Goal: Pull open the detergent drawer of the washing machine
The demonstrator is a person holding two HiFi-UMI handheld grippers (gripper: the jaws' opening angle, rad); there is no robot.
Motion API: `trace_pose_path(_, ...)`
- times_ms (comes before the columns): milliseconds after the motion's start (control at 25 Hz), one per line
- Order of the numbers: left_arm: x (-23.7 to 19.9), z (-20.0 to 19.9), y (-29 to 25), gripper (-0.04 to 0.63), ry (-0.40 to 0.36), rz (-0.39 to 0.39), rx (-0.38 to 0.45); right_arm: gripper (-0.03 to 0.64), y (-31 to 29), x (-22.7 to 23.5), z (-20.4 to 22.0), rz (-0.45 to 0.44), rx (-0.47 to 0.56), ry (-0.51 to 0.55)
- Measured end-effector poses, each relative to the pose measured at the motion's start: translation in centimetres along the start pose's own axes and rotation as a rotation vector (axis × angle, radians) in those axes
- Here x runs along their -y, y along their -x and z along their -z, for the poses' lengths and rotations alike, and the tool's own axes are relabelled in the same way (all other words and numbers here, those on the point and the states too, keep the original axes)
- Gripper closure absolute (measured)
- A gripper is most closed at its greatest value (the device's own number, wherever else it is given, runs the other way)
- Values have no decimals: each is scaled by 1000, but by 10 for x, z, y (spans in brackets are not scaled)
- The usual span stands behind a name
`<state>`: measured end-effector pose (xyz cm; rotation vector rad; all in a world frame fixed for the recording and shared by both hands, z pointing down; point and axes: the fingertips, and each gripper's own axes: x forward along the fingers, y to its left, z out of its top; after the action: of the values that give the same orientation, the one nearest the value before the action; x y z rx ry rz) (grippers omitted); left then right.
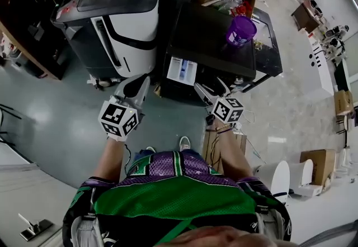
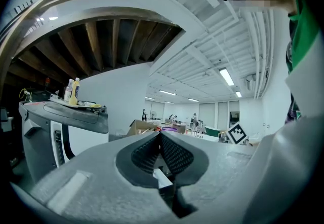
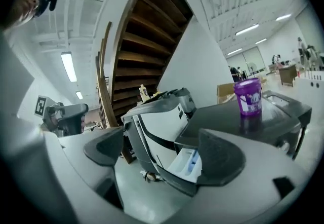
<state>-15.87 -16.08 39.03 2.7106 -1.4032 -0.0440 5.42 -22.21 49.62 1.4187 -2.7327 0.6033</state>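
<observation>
green and purple jersey (image 1: 173, 198)

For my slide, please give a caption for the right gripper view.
Open right gripper faces the washing machine, its detergent drawer pulled out.

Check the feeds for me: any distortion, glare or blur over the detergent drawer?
Head view: fisheye bending, detergent drawer sharp, glare on the floor. Right gripper view: edges curve, drawer sharp, partly behind one of the fingers. Left gripper view: sharp, drawer out of frame, mosaic patch top right.
</observation>
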Motion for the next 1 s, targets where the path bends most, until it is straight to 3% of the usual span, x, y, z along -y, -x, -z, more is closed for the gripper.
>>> trace_pose_path(320, 11, -29, -29, 578, -9, -52, 49, 162, 29, -28, -101, -25, 157, 185)
trace_pose_path(400, 15, -35, -39, 578, -9, -51, 57, 195, 36, -32, -118, -32, 179, 210)
trace_pose_path(760, 41, -64, -70, 578, -64, -19, 91, 308, 57, -46, -149, -107, 194, 270)
trace_pose_path(1000, 49, -71, -80, 578, -62, -10, 109, 436, 62, -51, -156, -132, 197, 316)
